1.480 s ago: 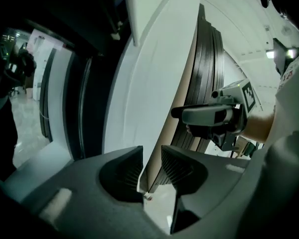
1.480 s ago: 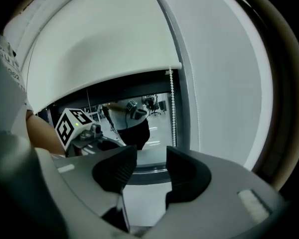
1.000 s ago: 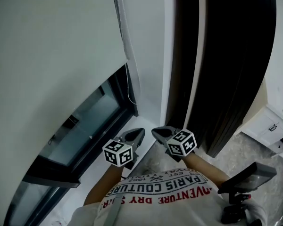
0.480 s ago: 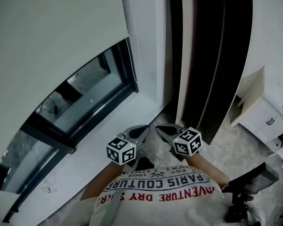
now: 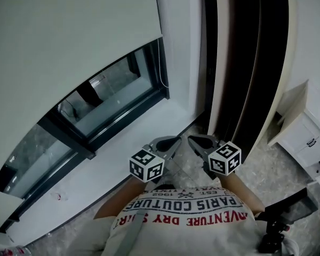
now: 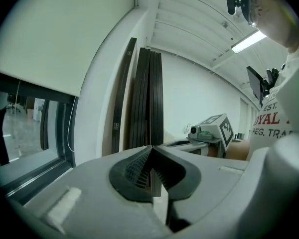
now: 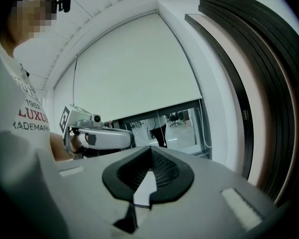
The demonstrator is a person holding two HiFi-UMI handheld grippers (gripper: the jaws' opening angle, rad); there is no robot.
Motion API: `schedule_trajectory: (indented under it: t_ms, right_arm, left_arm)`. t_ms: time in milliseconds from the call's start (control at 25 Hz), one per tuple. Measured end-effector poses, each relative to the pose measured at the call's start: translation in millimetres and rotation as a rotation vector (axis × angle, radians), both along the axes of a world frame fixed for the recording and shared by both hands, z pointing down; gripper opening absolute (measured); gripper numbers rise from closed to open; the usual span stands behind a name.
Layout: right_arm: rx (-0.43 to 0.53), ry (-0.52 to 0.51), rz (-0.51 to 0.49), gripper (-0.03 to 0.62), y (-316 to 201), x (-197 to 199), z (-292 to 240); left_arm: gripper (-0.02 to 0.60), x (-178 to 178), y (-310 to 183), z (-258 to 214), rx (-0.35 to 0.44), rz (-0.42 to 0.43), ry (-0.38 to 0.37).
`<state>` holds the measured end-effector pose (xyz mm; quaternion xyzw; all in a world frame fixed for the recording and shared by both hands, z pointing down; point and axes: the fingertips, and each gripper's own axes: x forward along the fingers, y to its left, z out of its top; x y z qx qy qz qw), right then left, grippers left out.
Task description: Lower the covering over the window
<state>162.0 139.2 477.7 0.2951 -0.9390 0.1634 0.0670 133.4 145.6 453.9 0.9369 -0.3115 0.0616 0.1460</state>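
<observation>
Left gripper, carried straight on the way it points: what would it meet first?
Probably the leaning stack of dark panels, dead ahead of the left gripper. Nothing shows in between, though depth is unclear.

The big white blind (image 5: 69,31) hung flat, most of the way down over the window (image 5: 109,97). Under its bottom edge, a strip of dark-framed glass stayed bare, slanting from 8 o'clock up to 12 o'clock.

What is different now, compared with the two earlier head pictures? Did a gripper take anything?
The person appears to have drawn back from the window: more of it and of the sill shows. Nothing was taken or let go. The left gripper and right gripper stay shut and empty, side by side; the roller blind still hangs partway down.
</observation>
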Motion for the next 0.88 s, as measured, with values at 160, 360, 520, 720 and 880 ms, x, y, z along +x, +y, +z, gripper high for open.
schedule_trajectory:
  t_ms: [160, 360, 520, 720, 880]
  right_arm:
    - [-0.005, -0.004, -0.003, 0.003, 3, -1, 3]
    - [-0.007, 0.009, -0.026, 0.003, 5, -8, 5]
    - [-0.005, 0.003, -0.036, 0.003, 6, -11, 4]
    - [-0.007, 0.013, -0.04, 0.003, 4, -8, 4]
    - [0.006, 0.022, -0.043, 0.003, 2, -9, 3]
  left_arm:
    - [0.005, -7, 3, 2, -0.003, -0.027, -0.002]
    - [0.005, -8, 8, -2, 0.004, -0.047, 0.007]
    - [0.005, -10, 12, -3, 0.008, -0.057, 0.007]
    - [0.005, -13, 11, -1, 0.0, -0.067, 0.018]
    - [0.005, -13, 6, -3, 0.012, -0.065, 0.022]
